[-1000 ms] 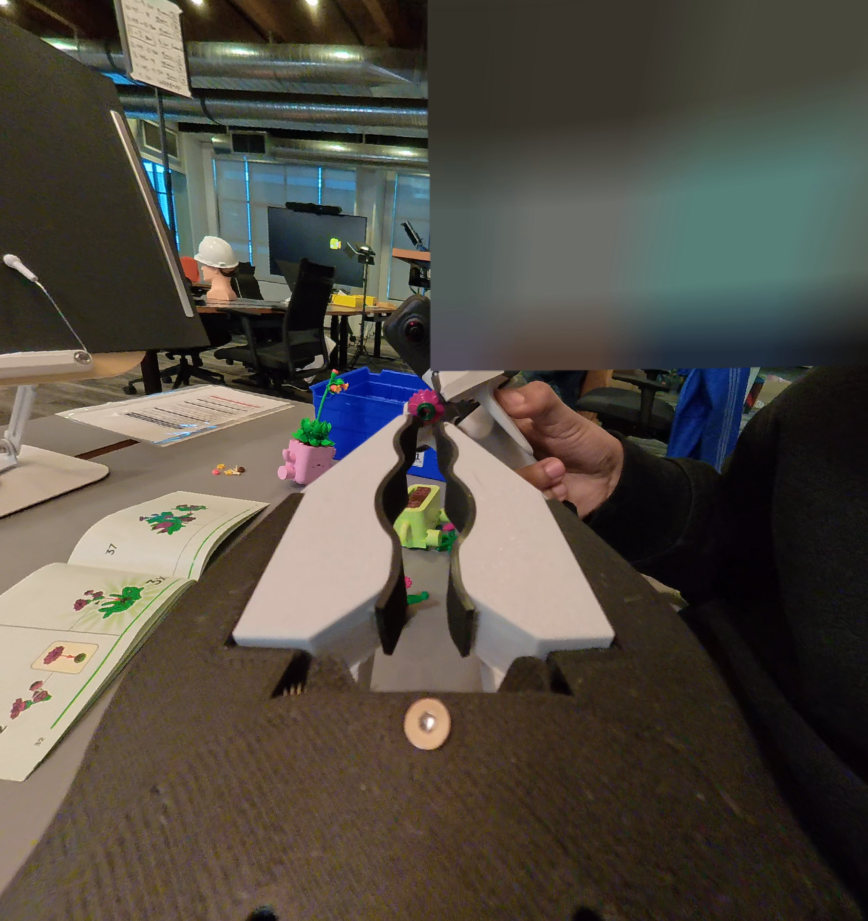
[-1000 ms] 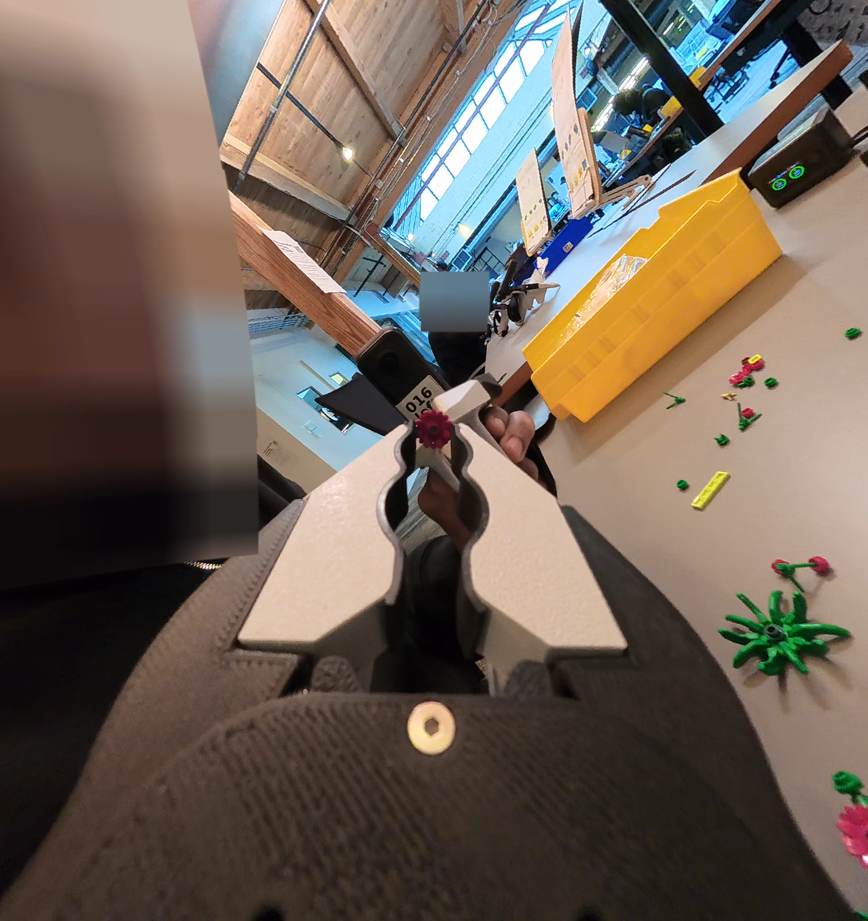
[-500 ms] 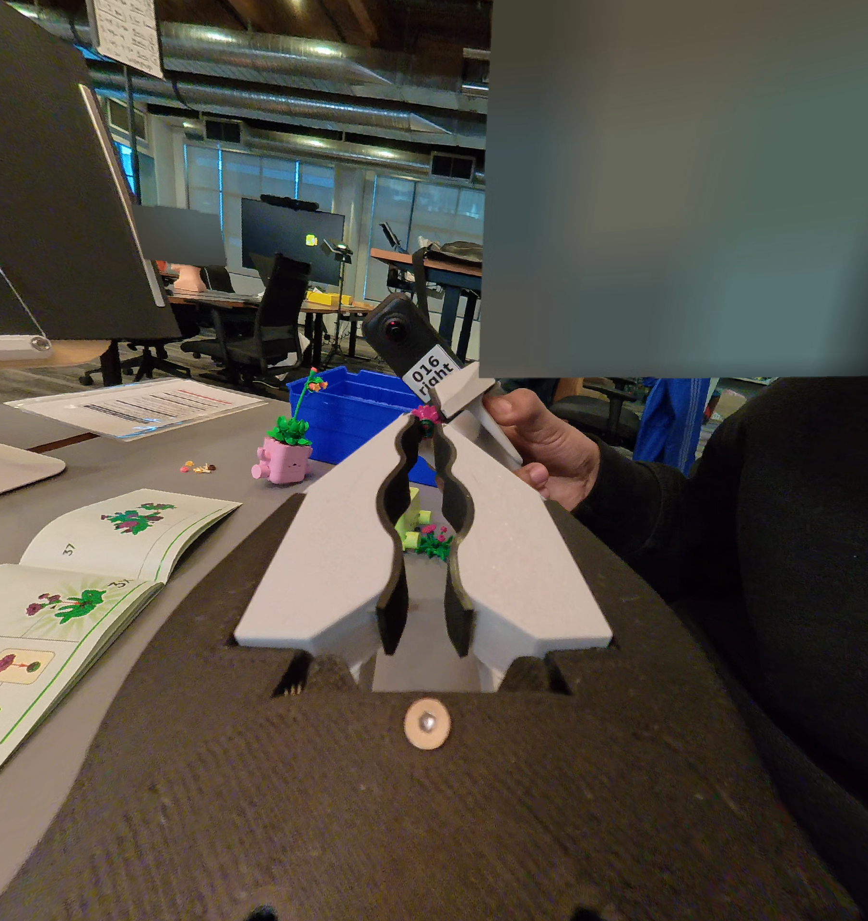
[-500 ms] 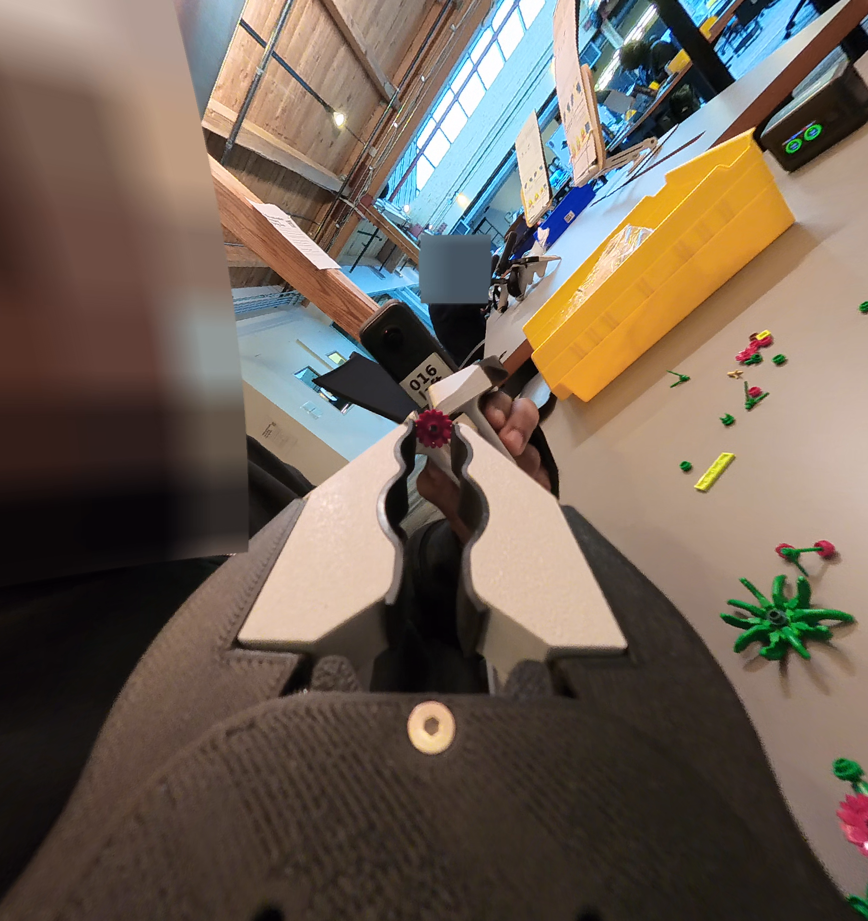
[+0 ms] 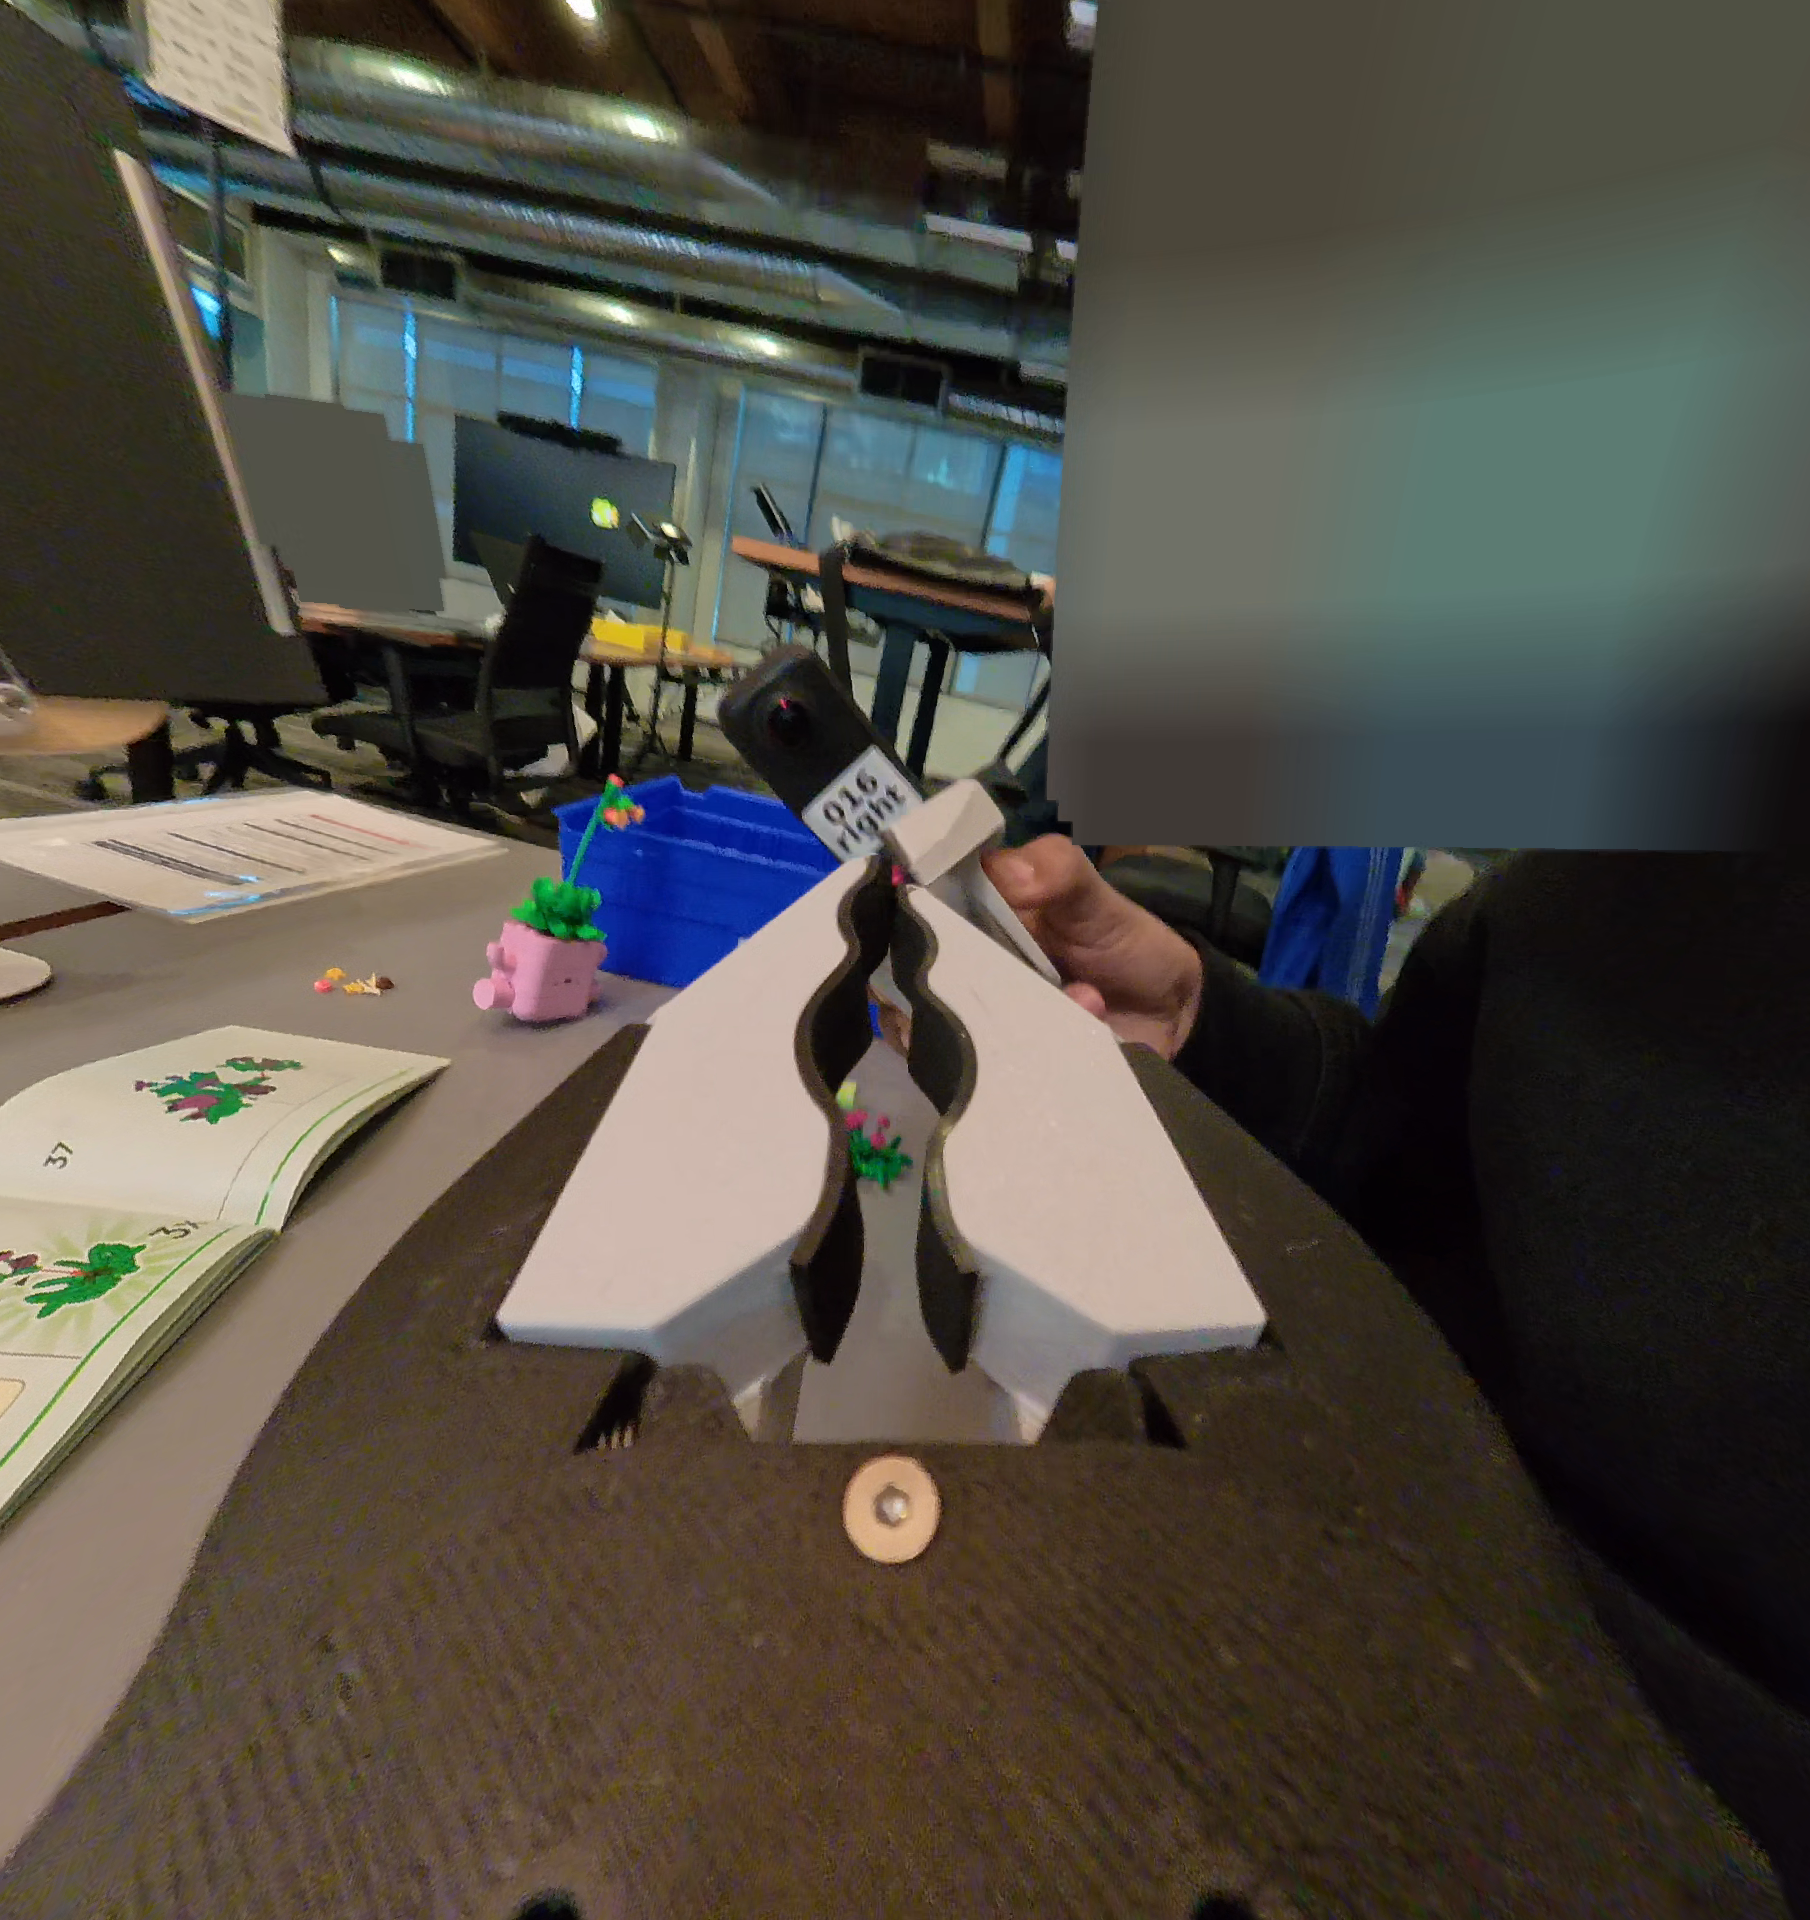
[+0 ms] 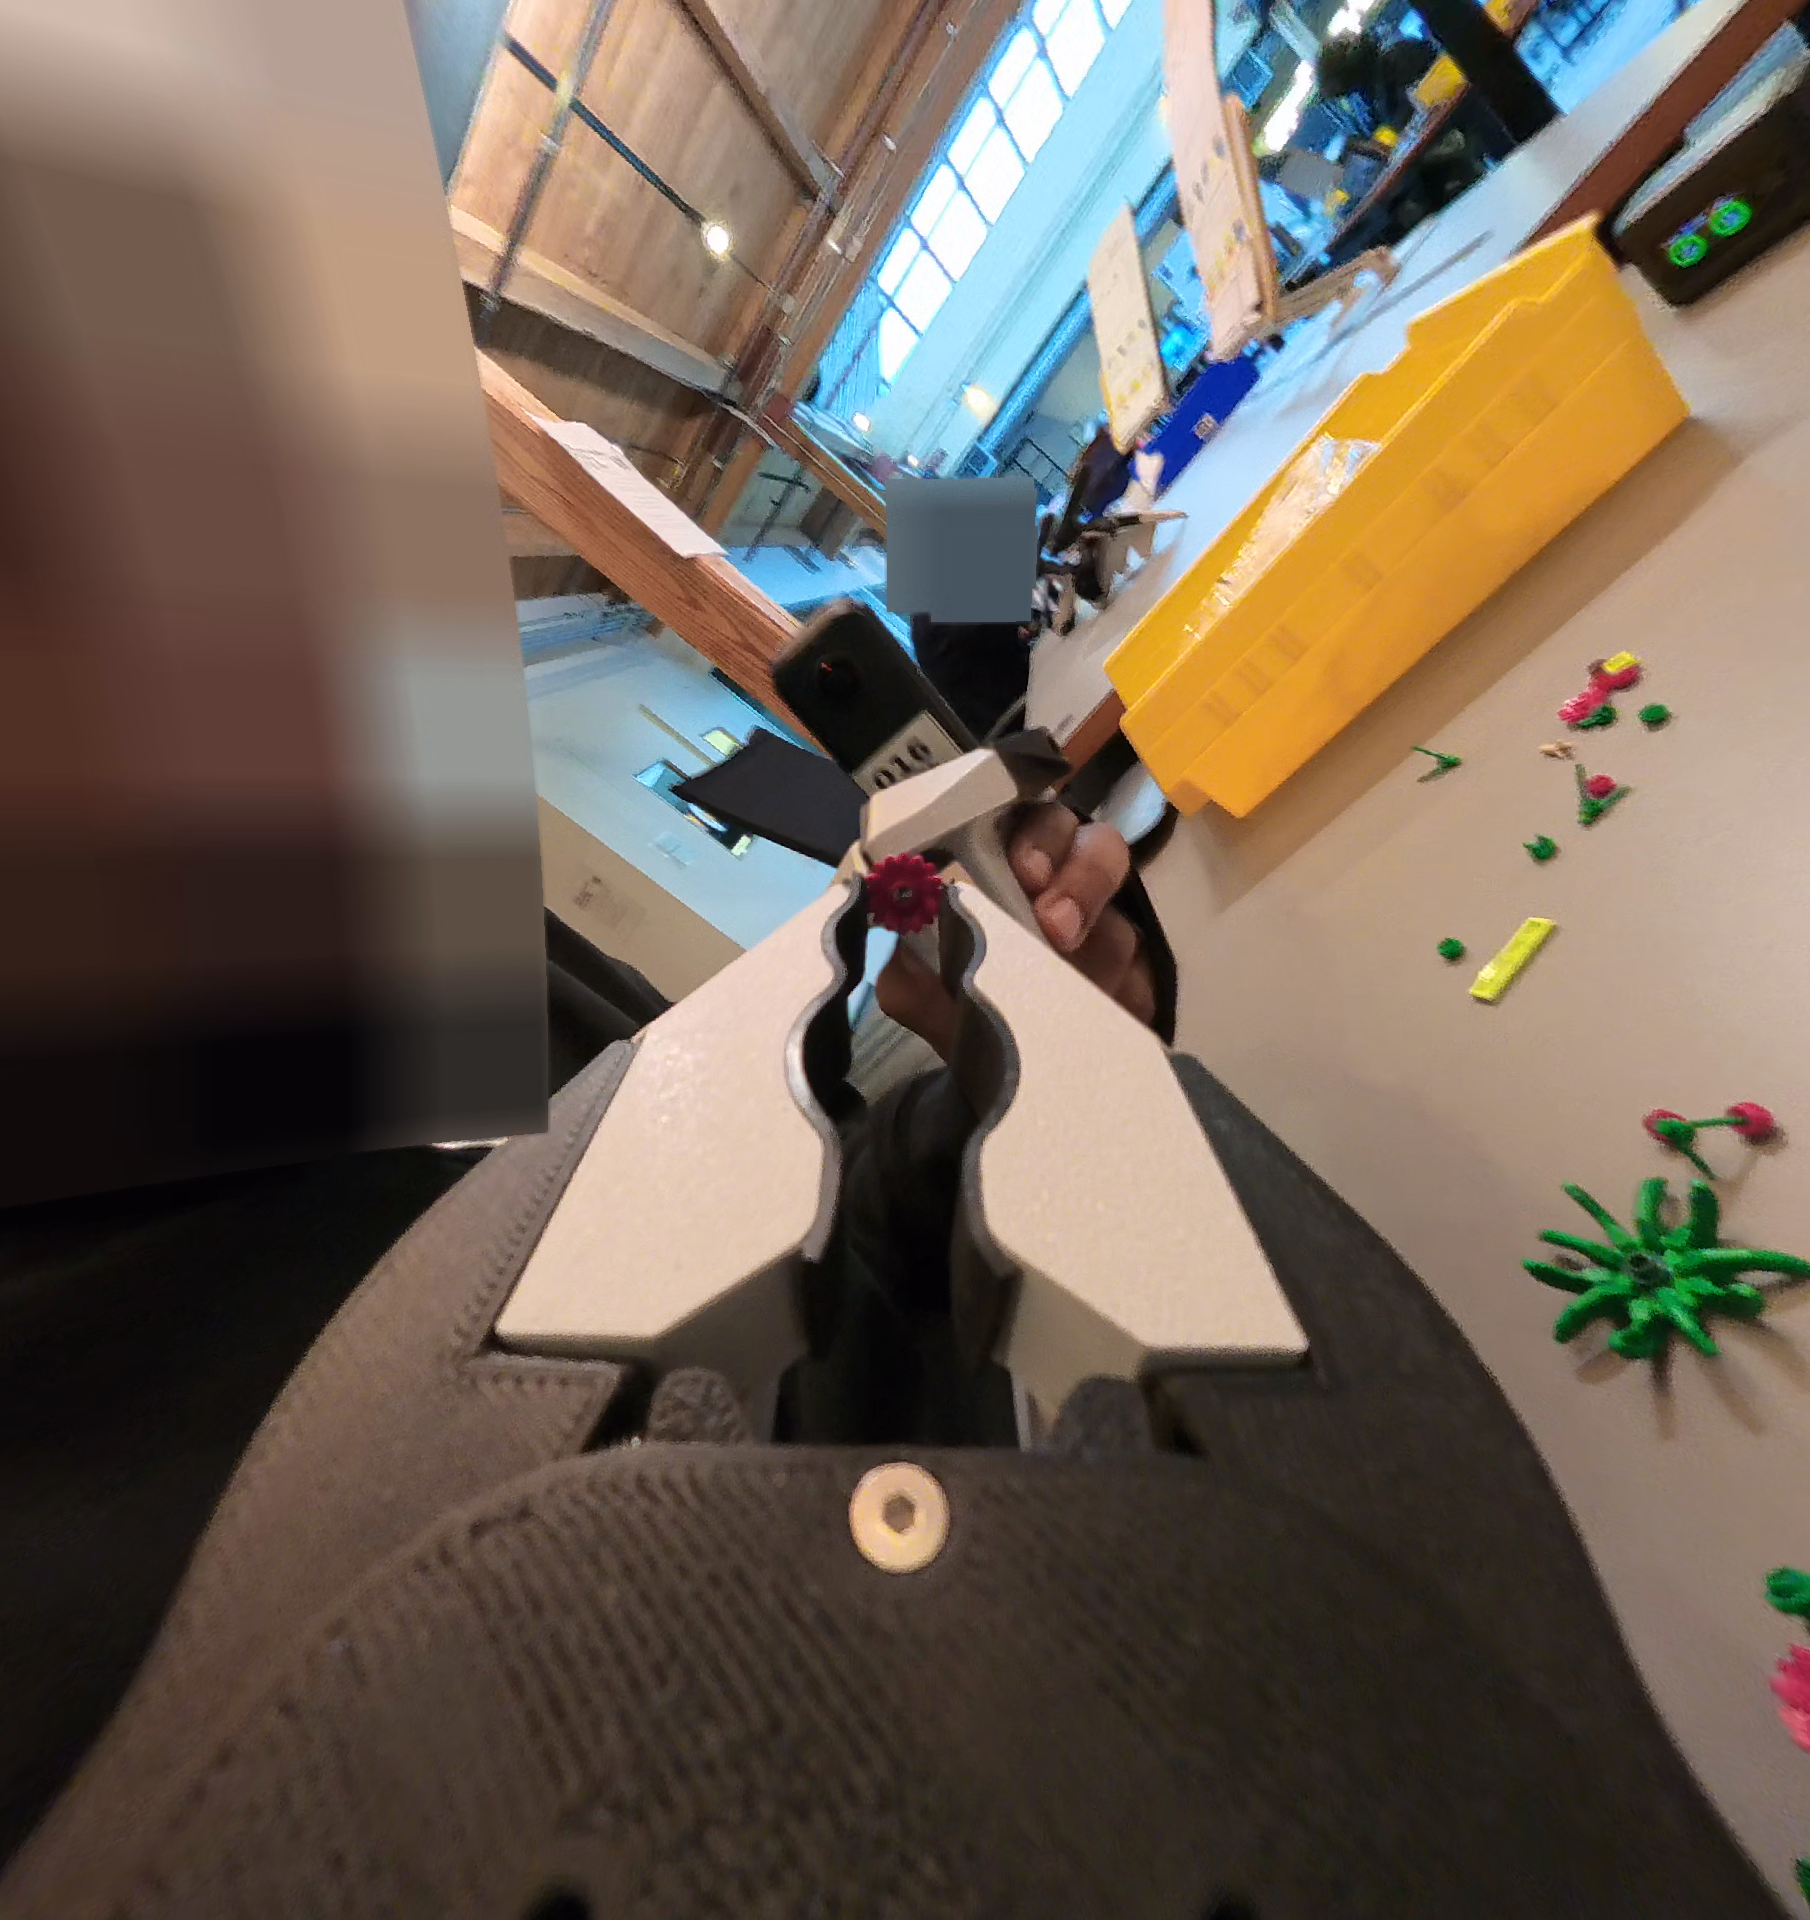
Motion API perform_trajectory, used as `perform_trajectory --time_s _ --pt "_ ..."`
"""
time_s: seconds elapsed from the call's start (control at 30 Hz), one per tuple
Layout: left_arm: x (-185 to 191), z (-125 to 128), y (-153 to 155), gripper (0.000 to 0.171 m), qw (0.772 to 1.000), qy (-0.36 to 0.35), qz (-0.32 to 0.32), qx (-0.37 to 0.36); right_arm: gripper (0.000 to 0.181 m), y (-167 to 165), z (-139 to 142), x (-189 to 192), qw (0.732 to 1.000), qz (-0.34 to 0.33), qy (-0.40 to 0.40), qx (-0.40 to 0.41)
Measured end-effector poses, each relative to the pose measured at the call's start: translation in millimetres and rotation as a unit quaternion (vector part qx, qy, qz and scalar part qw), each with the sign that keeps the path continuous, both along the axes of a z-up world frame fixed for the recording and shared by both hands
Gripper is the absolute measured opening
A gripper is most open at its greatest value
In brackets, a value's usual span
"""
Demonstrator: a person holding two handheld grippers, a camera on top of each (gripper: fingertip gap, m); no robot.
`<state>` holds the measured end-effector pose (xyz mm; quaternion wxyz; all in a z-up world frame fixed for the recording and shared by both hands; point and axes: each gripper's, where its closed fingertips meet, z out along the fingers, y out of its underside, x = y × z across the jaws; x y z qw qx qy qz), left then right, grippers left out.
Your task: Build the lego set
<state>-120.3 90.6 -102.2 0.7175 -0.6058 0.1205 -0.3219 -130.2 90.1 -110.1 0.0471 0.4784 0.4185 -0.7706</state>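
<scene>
My right gripper (image 6: 903, 896) is shut on a small magenta flower piece (image 6: 903, 891), held in the air above the table. My left gripper (image 5: 888, 878) meets it tip to tip, its jaws nearly closed on a small piece of which only a magenta speck (image 5: 896, 876) shows. In the left wrist view the right gripper (image 5: 942, 831) and the hand holding it hide the flower. In the right wrist view the left gripper (image 6: 942, 805) points at the flower, held by a hand. A pink pot with a green plant (image 5: 542, 961) stands on the table.
An open instruction booklet (image 5: 153, 1174) lies at the left, with a blue bin (image 5: 703, 894) behind the pot. Small flowers (image 5: 875, 1143) show between my left fingers. A yellow bin (image 6: 1400, 540), a green leafy piece (image 6: 1659, 1273), a yellow bar (image 6: 1514, 958) and scattered flower bits (image 6: 1597, 696) lie on the table at the right. Left and right tips are no more than a few centimetres apart. From the right gripper's tips to the yellow bar (image 6: 1514, 958) is close to 20 centimeters.
Both grippers stay tip to tip. In the left view the flower, seen face-on earlier, is now nearly hidden, and the right gripper's camera has come up into view. The right view barely shifts.
</scene>
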Motion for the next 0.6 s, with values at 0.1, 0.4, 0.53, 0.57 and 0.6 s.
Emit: perform_trajectory --time_s 0.1,0.4,0.53,0.57,0.6 --pt "-15 4 -3 0.000 0.999 -0.037 0.004 0.002 0.012 6 8 4 1.000 -0.003 0.014 -0.018" --pt "3 -7 3 0.021 0.999 0.034 -0.002 0.001 0.012 2 2 2 1.000 -0.008 0.004 0.006" --pt "6 -5 3 0.009 0.999 0.042 0.010 0.004 0.012 -2 -1 1 1.000 -0.005 -0.004 0.021" --pt "6 -5 3 0.007 0.999 0.043 0.010 0.000 0.012 -2 -1 1 1.000 -0.006 -0.004 0.022" --pt "5 -6 4 0.004 0.999 0.046 0.012 -0.005 0.012 -2 -1 1 1.000 -0.006 -0.004 0.025"
